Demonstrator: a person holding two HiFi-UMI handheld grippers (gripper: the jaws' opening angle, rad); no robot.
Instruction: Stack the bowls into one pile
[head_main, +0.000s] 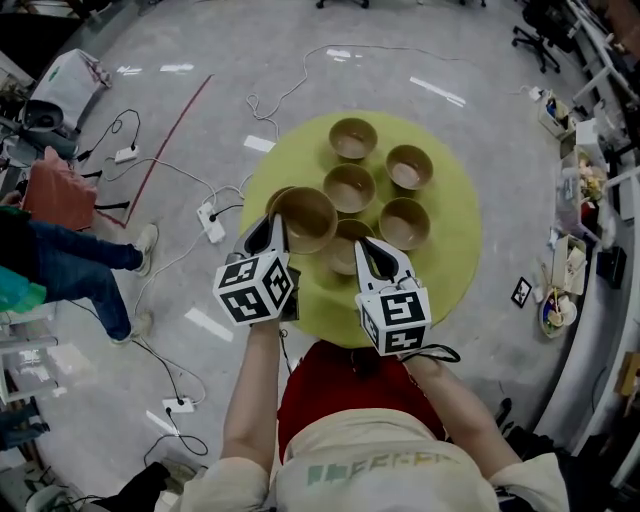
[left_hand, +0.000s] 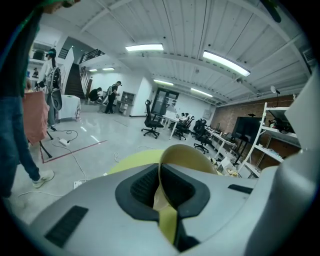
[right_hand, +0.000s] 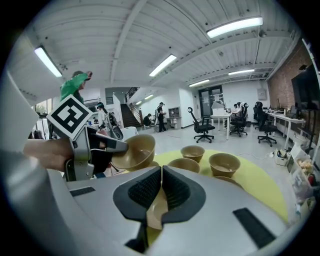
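Note:
Several tan bowls sit on a round yellow-green table (head_main: 450, 265). My left gripper (head_main: 272, 230) is shut on the rim of one bowl (head_main: 306, 218) and holds it tilted above the table's left side; in the left gripper view that rim (left_hand: 186, 156) runs between the jaws. My right gripper (head_main: 376, 252) is shut on the near rim of another bowl (head_main: 343, 250) at the table's front; part of it (right_hand: 154, 211) shows between the jaws. Loose bowls stand at the back (head_main: 352, 138), back right (head_main: 409, 166), middle (head_main: 349, 187) and right (head_main: 404, 222).
Cables and power strips (head_main: 211, 222) lie on the floor left of the table. A person's legs (head_main: 85, 262) stand at the far left. Shelves with clutter (head_main: 575, 220) line the right side. Office chairs (right_hand: 202, 127) stand far behind.

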